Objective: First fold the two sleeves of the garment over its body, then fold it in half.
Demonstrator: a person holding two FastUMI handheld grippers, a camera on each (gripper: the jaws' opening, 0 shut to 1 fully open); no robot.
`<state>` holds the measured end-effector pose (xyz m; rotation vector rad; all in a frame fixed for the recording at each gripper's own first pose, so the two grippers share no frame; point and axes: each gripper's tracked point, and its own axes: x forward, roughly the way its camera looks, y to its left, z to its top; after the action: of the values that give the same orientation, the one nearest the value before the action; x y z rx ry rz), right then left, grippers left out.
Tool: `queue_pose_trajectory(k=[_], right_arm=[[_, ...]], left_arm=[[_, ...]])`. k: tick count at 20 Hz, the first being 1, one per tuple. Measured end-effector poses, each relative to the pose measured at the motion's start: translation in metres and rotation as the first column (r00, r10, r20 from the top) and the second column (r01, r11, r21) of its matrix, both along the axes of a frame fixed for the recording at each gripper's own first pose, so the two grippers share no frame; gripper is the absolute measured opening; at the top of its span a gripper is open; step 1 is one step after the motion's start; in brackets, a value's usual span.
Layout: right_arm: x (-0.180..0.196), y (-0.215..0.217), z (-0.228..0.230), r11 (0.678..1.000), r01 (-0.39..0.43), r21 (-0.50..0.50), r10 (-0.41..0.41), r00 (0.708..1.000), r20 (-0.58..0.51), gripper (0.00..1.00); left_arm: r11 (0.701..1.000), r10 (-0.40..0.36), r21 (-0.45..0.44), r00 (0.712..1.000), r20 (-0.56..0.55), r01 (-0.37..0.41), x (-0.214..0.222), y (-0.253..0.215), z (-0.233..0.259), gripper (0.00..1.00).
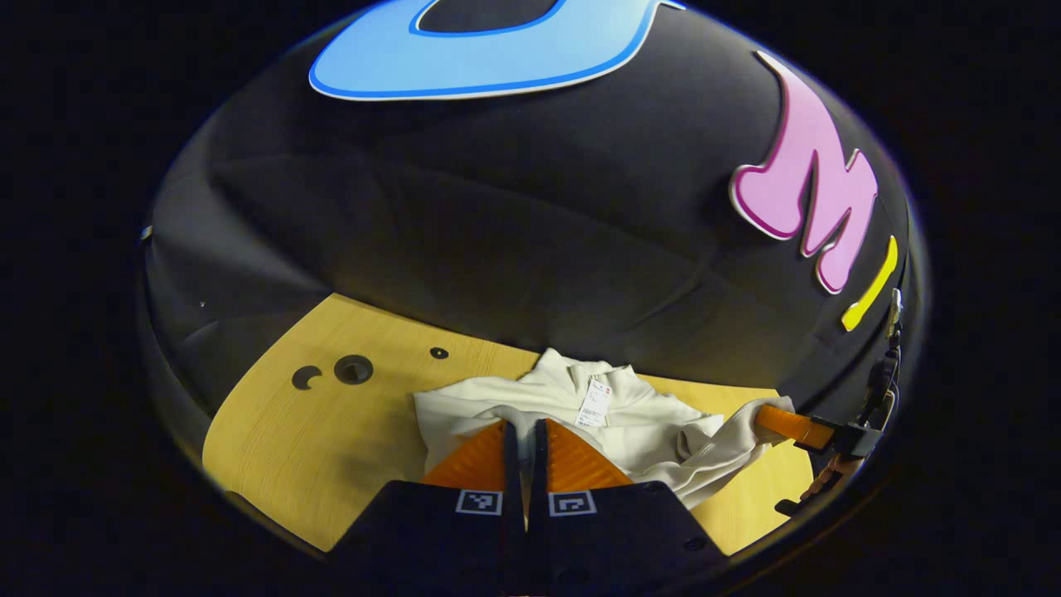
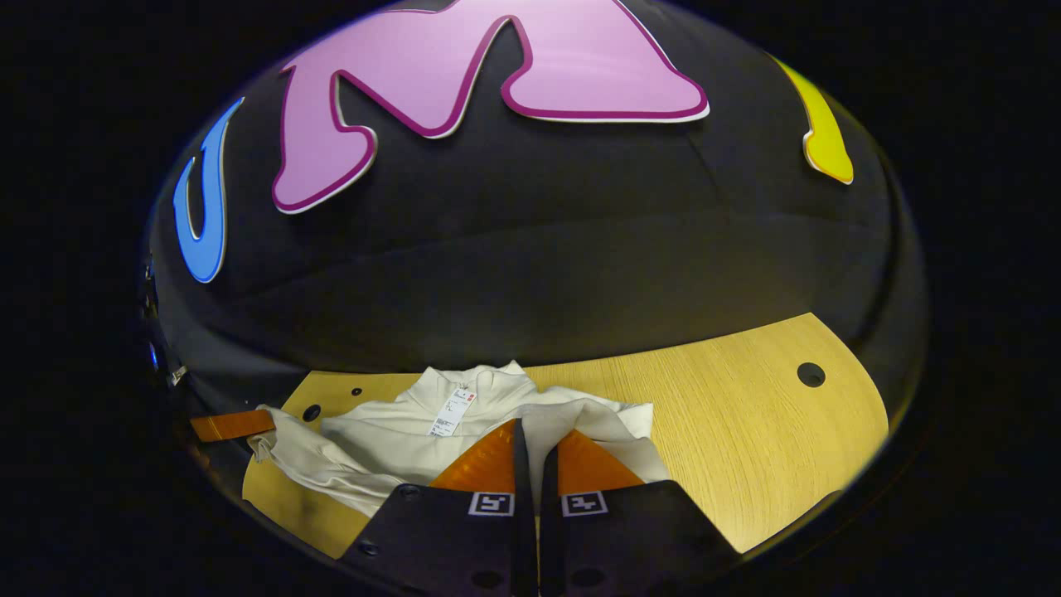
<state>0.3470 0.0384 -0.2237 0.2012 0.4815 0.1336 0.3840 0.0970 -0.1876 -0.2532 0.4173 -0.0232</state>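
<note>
The garment, a pale high-collared top with a hang tag at the neck, lies on the wooden table close to the booth's far wall, collar toward the wall. I judge I am in the sleeve-folding step: in the left gripper view a bunched sleeve trails toward the right, its cuff end meeting the other gripper, so one sleeve looks mid-fold and not yet laid flat on the body. My left gripper hangs over the near hem with its fingers pressed nearly together; I cannot tell whether cloth is caught between them. In the right gripper view my right gripper likewise sits over the body, fingers almost closed, a fold of fabric showing in the slit, though a real pinch is unclear. Next I reckon the loose sleeve needs carrying across the chest and smoothing down. The near hem is hidden behind both grippers' bodies, the second sleeve is hard to pick out among the folds, and the table's near edge is cut off.
</note>
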Motion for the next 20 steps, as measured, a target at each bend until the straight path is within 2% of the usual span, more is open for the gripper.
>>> queue_pose_trajectory(k=[3, 6, 7, 8, 10, 12, 13, 15, 17, 18, 20], right_arm=[[0.03, -0.005, -0.016, 0.999, 0.025, -0.021, -0.025, 1.0, 0.007, 0.06], [0.05, -0.001, -0.033, 0.998, 0.022, -0.065, -0.02, 0.999, 0.025, 0.06], [0.054, 0.002, -0.037, 0.997, 0.02, -0.072, -0.018, 0.999, 0.029, 0.06], [0.057, 0.004, -0.041, 0.997, 0.022, -0.077, -0.02, 0.999, 0.034, 0.06], [0.061, 0.006, -0.049, 0.996, 0.029, -0.087, -0.026, 0.999, 0.039, 0.07], [0.062, 0.008, -0.057, 0.995, 0.018, -0.097, -0.015, 0.999, 0.034, 0.17], [0.06, 0.008, -0.06, 0.994, 0.009, -0.104, -0.007, 1.0, 0.026, 0.32], [0.057, 0.004, -0.06, 0.991, -0.001, -0.135, 0.006, 1.0, 0.03, 0.62], [0.055, -0.004, -0.047, 0.989, 0.0, -0.146, 0.01, 0.998, 0.063, 0.87], [0.051, -0.008, -0.039, 0.99, 0.007, -0.142, 0.005, 0.997, 0.081, 1.0], [0.043, -0.014, -0.025, 0.991, 0.027, -0.132, -0.012, 0.994, 0.111, 1.0]], left_arm=[[1.0, 0.028, -0.004, 1.0, -0.008, -0.028, 0.03, 0.011, -0.014, 0.06], [0.999, 0.046, 0.028, 0.999, -0.015, -0.046, 0.06, 0.022, -0.039, 0.06], [0.998, 0.053, 0.041, 0.998, -0.015, -0.053, 0.069, 0.026, -0.046, 0.01], [0.997, 0.058, 0.049, 0.998, -0.009, -0.058, 0.075, 0.027, -0.049, 0.06], [0.996, 0.065, 0.054, 0.998, -0.011, -0.064, 0.084, 0.028, -0.056, 0.06], [0.994, 0.076, 0.077, 0.997, -0.014, -0.075, 0.089, 0.033, -0.067, 0.09], [0.993, 0.085, 0.084, 0.996, -0.01, -0.083, 0.09, 0.036, -0.067, 0.21], [0.986, 0.123, 0.115, 0.992, 0.016, -0.124, 0.089, 0.048, -0.056, 0.54], [0.981, 0.147, 0.123, 0.988, 0.047, -0.152, 0.079, 0.053, -0.035, 0.87], [0.98, 0.151, 0.12, 0.987, 0.062, -0.158, 0.075, 0.055, -0.028, 0.96], [0.976, 0.162, 0.127, 0.982, 0.101, -0.174, 0.062, 0.057, 0.0, 0.97]])
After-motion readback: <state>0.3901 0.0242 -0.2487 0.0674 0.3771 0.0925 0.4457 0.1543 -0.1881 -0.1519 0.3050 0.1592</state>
